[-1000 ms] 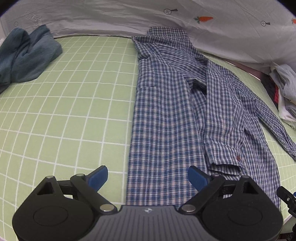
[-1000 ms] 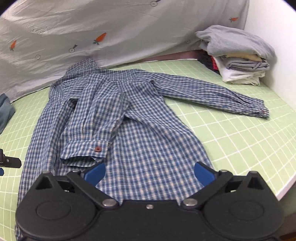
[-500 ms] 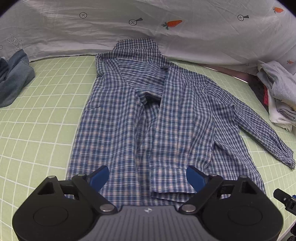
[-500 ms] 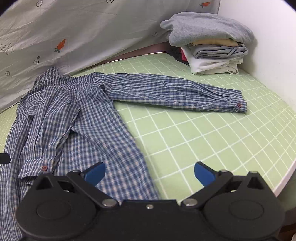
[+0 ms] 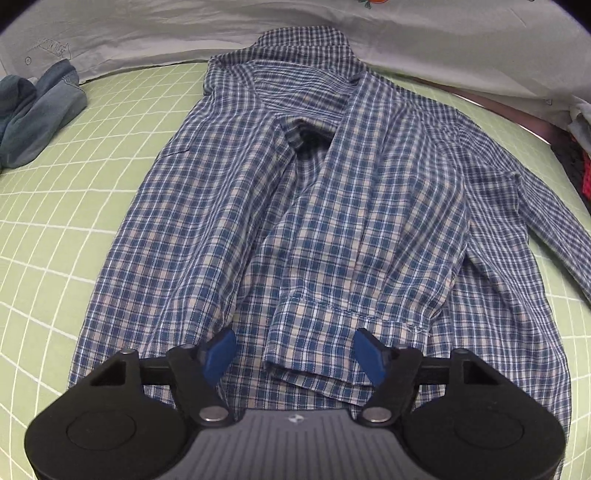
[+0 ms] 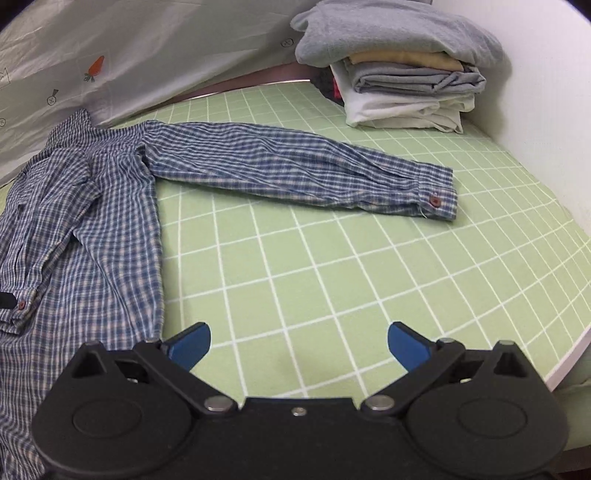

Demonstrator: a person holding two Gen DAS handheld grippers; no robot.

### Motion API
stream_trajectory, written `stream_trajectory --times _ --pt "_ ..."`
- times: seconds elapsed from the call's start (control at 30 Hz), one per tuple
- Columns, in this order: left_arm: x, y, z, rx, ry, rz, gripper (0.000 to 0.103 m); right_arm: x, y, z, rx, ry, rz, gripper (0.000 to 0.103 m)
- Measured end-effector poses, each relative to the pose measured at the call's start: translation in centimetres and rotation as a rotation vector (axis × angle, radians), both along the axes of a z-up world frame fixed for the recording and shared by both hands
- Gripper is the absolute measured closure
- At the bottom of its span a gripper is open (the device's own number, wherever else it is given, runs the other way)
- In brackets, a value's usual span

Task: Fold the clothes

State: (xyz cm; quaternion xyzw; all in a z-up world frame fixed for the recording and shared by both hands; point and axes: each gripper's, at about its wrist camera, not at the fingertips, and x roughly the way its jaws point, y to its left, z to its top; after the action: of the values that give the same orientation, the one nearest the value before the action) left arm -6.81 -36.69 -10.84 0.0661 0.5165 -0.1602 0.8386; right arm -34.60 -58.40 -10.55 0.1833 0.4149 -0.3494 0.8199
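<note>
The plaid shirt (image 5: 295,192) lies flat on the green grid mat (image 5: 55,221), collar at the far end against the white sheet (image 5: 147,33), hem near me; its long axis runs near to far, straight ahead of my left tongs (image 5: 293,354). One sleeve is already folded in over the body, and its cuff (image 5: 343,343) lies directly between my left blue pads (image 5: 218,352), cuff edge running left to right across the gap; my left jaws are closing, the cuff sits between them, but the pads do not yet press on the cloth, so nothing is grasped there.

In the right wrist view the other sleeve (image 6: 295,170) stretches out from the shoulder, its long axis running from far left to right, ending at the buttoned cuff (image 6: 436,195) well ahead of my right tongs (image 6: 297,343) and a little to the right; my right hand is plainly the nearer one for that sleeve. My right jaws stand wide and released, over bare mat, with the shirt's side edge just beside the left pad (image 6: 188,345); they hold nothing. I judge the next move turns on reaching forward to that far cuff.

A folded stack (image 6: 402,62) sits at the far right; blue jeans (image 5: 33,110) at the far left.
</note>
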Motion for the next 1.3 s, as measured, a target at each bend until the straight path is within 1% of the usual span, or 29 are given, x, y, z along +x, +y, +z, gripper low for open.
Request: stream_trajectory --times 0.03,0.07,0.1,0.13,0.17,0.2,0.27,0.3,0.47,0.63,0.77,0.83,0.9,1.03,1.2,1.3 --pt "0.0 -0.1 -0.1 0.001 0.000 0.001 0.034 -0.3 -0.1 -0.2 0.003 0.006 -0.003 0.000" --pt "-0.1 -0.1 -0.1 0.003 0.000 0.003 0.037 -0.6 -0.3 -0.2 0.004 0.009 -0.008 0.000" --pt "-0.2 -0.2 0.0 0.006 -0.004 0.006 0.050 -0.8 -0.4 -0.2 0.003 0.010 -0.013 0.000" --pt "-0.2 -0.3 0.1 0.007 -0.006 0.008 0.068 -0.9 -0.5 -0.1 0.002 0.010 -0.018 0.000" --pt "-0.3 -0.4 0.3 0.003 -0.004 0.006 0.079 -0.9 -0.5 -0.1 0.001 0.008 -0.020 0.000" --pt "-0.5 -0.4 0.4 0.005 -0.002 0.003 0.092 -0.9 -0.5 0.0 0.000 0.005 -0.022 0.000" --pt "-0.8 -0.3 0.8 0.004 0.000 -0.005 0.098 -0.9 -0.6 0.1 -0.002 0.000 -0.025 0.000" --pt "-1.0 -0.1 1.2 -0.014 -0.002 -0.012 0.101 -0.7 -0.5 0.1 0.000 -0.005 -0.022 0.000" --pt "-2.1 1.4 3.5 -0.130 -0.016 -0.016 0.101 0.7 0.3 0.6 0.001 -0.038 0.012 0.000" --pt "-3.8 3.6 6.4 -0.274 -0.031 -0.034 0.102 2.6 1.8 1.1 0.008 -0.069 0.052 0.000" --pt "-4.7 6.4 7.4 -0.374 -0.011 0.020 0.102 4.0 3.5 1.2 0.017 -0.085 0.094 0.000" --pt "-5.2 8.2 7.6 -0.410 0.002 0.049 0.102 4.8 4.4 1.4 0.018 -0.092 0.113 0.000" --pt "-5.5 10.6 7.5 -0.462 0.032 0.100 0.102 5.5 5.2 1.6 0.019 -0.103 0.125 0.000" --pt "-6.0 14.9 6.6 -0.497 0.082 0.213 0.102 6.9 7.0 1.7 0.022 -0.105 0.154 0.000" --pt "-6.2 18.8 5.0 -0.457 0.123 0.292 0.102 7.9 9.6 1.4 0.024 -0.083 0.206 0.000" --pt "-6.1 19.9 3.5 -0.404 0.163 0.326 0.100 7.9 11.1 1.1 0.017 -0.054 0.234 0.000"
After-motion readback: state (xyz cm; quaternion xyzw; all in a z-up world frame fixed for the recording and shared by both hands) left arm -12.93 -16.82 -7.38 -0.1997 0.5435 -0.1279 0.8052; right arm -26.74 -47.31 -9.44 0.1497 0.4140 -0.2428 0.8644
